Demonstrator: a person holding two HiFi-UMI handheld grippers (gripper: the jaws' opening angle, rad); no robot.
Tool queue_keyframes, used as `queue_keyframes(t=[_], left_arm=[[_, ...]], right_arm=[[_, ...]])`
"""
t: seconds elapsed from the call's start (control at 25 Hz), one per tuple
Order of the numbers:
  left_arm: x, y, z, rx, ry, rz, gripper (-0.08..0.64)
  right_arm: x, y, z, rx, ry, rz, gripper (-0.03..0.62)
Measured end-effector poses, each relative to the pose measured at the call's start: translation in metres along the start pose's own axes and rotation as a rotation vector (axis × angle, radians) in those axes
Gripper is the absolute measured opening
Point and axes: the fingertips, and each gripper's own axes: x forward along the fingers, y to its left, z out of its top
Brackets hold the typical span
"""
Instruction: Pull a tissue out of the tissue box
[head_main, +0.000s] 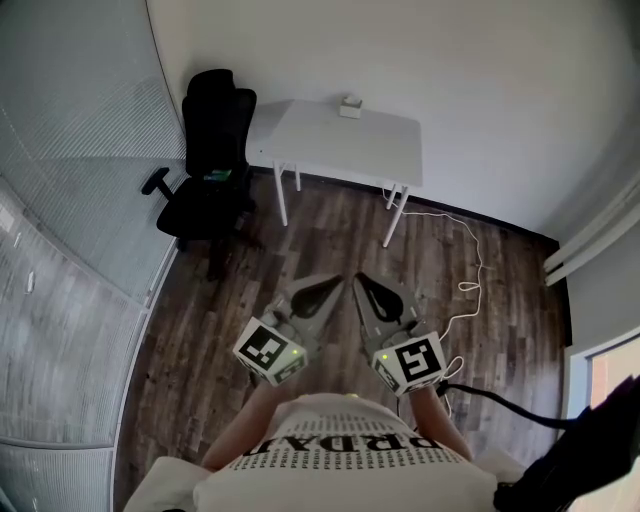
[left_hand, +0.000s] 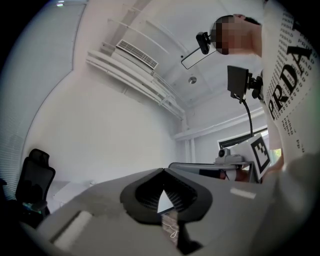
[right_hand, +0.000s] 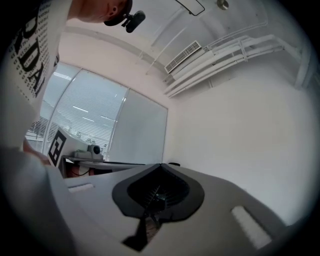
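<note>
Shirt (head_main: 340, 455), white with black letters, right under the head camera. Far from there, tissue box (head_main: 350, 106): small and pale, on the back edge of the white bench (head_main: 320, 150), close up to the white wall (head_main: 450, 60). Under the bench, thin white legs on a dark wood floor (head_main: 300, 250). Just beside the bench on the left, black chair (head_main: 212, 150), next to the glass wall (head_main: 80, 200) with blinds. From the bench's right leg, thin white cord (head_main: 470, 255), looping over the floor on the right side. Well apart from the tissue box, held out over the floor, left tool (head_main: 333, 284) and right tool (head_main: 359, 281), side by side, tips near each other and aimed toward the bench. Left tool: jaws together at the tips, nothing between them, only a small bit of light showing through lower down. Right tool: jaws pressed together too, nothing held. On the back of each tool, cube (head_main: 268, 350) with black square marks and a small green light. Behind the right tool, thick black cord (head_main: 500, 408), running off to the right. In the left gripper view, chair at the far left and the right tool's cube at the right edge. In the right gripper view, blinds and the left tool's cube at the left. Lower right corner of the head view: dark shape (head_main: 590, 450), too unclear to name.
</note>
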Motion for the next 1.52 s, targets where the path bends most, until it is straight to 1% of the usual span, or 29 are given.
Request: queue_keyframes(t=[0.12,0.2,0.36,0.6,0.72,0.84,1.0,1.2,1.52], left_arm=[[0.0,0.002,0.0,0.002,0.001,0.002,-0.009],[-0.003,0.001,0.0,-0.01,0.009,0.006,-0.009],[-0.009,0.0,0.001,-0.029,-0.006,0.001,-0.009],[-0.01,0.0,-0.004,-0.023,-0.01,-0.034,-0.009],[-0.013,0.005,-0.007,-0.02,-0.001,-0.034,-0.009],[-0.015,0.008,-0.005,-0.036,0.006,-0.019,-0.009],[-0.019,0.013,-0.005,-0.047,-0.002,-0.023,-0.009],[-0.031,0.014,-0.008,-0.06,0.011,-0.017,-0.009],[-0.055,0.014,-0.011,-0.072,0.015,-0.027,-0.009]], right_arm=[[0.001,-0.001,-0.004,0.008,0.01,-0.005,0.008],[0.001,0.001,-0.008,0.009,0.022,-0.008,0.008],[0.002,0.008,-0.012,0.012,0.033,-0.014,0.008],[0.006,0.01,-0.02,0.019,0.057,-0.022,0.009],[0.01,0.012,-0.022,0.02,0.063,-0.023,0.009],[0.011,0.012,-0.022,0.017,0.067,-0.029,0.009],[0.014,0.014,-0.023,0.014,0.07,-0.034,0.009],[0.018,0.023,-0.026,0.02,0.074,-0.04,0.009],[0.02,0.036,-0.03,0.015,0.086,-0.063,0.011]])
